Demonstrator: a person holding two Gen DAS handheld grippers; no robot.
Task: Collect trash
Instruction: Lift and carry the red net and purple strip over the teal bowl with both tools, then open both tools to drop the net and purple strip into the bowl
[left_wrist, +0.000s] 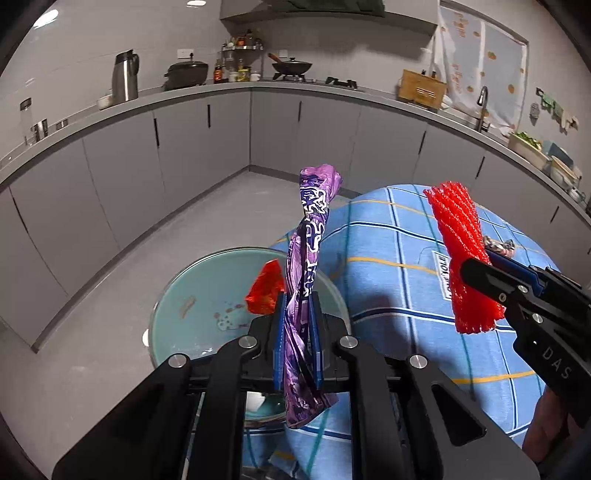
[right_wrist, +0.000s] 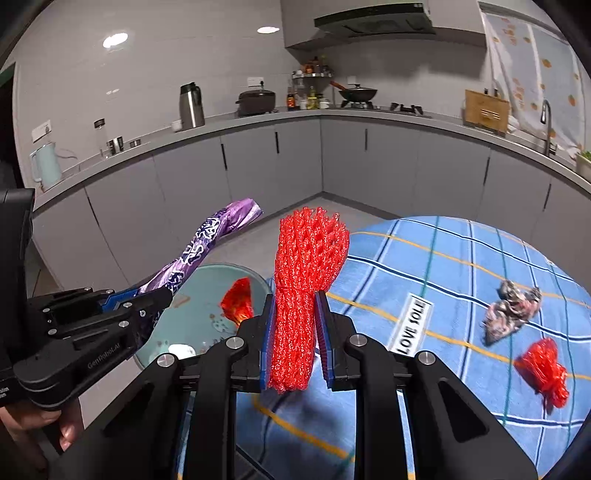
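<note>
Left claw (left_wrist: 298, 328) clamps the purple wrapper (left_wrist: 310, 236), long axis pointing up and away; right claw (right_wrist: 295, 325) clamps the upright red net (right_wrist: 303, 280).

Evenly lit, sharp fisheye views.
Round recessed ceiling lights (right_wrist: 115, 40) glare white; the long grey kitchen counter (left_wrist: 155, 99) bows, corners vignette black.
</note>
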